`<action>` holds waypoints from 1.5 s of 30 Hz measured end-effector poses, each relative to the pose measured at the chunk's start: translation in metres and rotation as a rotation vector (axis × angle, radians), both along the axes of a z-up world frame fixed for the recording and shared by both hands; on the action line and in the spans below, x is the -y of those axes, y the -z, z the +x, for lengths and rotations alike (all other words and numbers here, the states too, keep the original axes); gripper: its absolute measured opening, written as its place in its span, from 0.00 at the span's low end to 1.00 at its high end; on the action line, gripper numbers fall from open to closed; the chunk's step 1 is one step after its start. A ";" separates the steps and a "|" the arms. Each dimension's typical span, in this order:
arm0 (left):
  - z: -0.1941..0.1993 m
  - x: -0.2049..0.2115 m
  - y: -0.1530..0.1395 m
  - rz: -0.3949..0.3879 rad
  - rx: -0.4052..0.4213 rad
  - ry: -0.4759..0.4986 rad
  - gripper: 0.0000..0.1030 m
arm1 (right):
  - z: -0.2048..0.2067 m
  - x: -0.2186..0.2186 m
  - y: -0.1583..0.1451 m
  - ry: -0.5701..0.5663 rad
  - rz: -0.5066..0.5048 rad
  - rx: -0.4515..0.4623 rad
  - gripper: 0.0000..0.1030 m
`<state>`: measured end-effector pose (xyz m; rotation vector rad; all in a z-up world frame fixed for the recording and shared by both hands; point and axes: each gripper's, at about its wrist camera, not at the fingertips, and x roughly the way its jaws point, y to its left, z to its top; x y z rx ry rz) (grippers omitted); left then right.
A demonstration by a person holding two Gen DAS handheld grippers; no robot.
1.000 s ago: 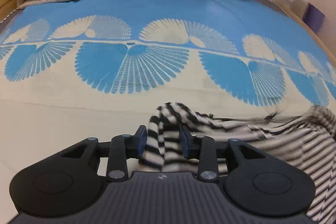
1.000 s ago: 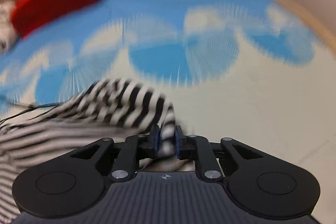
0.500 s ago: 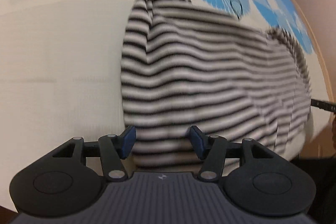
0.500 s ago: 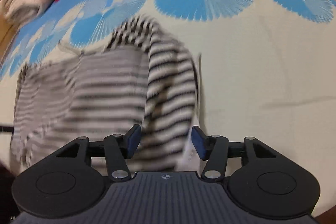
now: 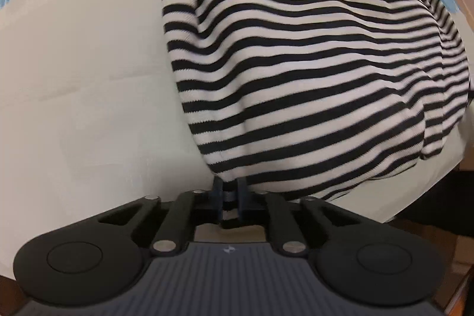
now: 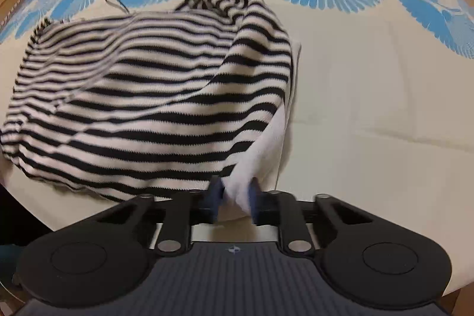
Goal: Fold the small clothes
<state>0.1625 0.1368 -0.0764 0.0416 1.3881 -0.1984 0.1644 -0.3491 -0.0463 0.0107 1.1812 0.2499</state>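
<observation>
- The left gripper (image 5: pixel 229 199) points steeply down, its black linkage arms drawn in toward the middle. Its jaws are pinched nearly together on the near edge of the striped garment (image 5: pixel 311 73).
- The right gripper (image 6: pixel 235 199) also tilts steeply down. Its jaws are closing, a little wider apart than the left's, with a white fold of the same garment between the blue pads (image 6: pixel 215 193).
</observation>
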 end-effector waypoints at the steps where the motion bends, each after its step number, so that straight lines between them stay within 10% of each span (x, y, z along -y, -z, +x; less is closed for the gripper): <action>1: -0.001 0.001 -0.004 0.012 0.015 0.004 0.02 | -0.001 0.003 -0.006 0.014 0.020 0.016 0.14; 5: -0.005 -0.006 -0.025 0.105 0.104 -0.033 0.01 | -0.009 0.018 -0.020 0.040 0.071 0.059 0.13; 9: -0.008 -0.004 -0.014 0.197 0.033 -0.048 0.01 | -0.016 0.007 0.009 -0.065 -0.137 -0.033 0.09; 15: -0.009 0.018 -0.021 0.317 0.081 -0.001 0.08 | -0.009 -0.003 0.006 -0.016 -0.188 -0.009 0.10; 20: 0.005 0.034 -0.067 0.160 0.292 -0.063 0.14 | -0.005 -0.001 -0.032 0.130 -0.245 0.241 0.24; 24: 0.018 0.063 -0.071 0.076 0.331 -0.040 0.14 | 0.000 -0.016 -0.044 0.065 -0.064 0.331 0.27; 31: 0.040 0.093 -0.043 0.064 0.294 -0.017 0.24 | 0.036 -0.078 -0.011 -0.095 -0.116 0.242 0.38; 45: 0.108 0.110 0.004 0.121 0.286 -0.069 0.32 | 0.105 -0.111 0.037 0.033 -0.198 0.176 0.44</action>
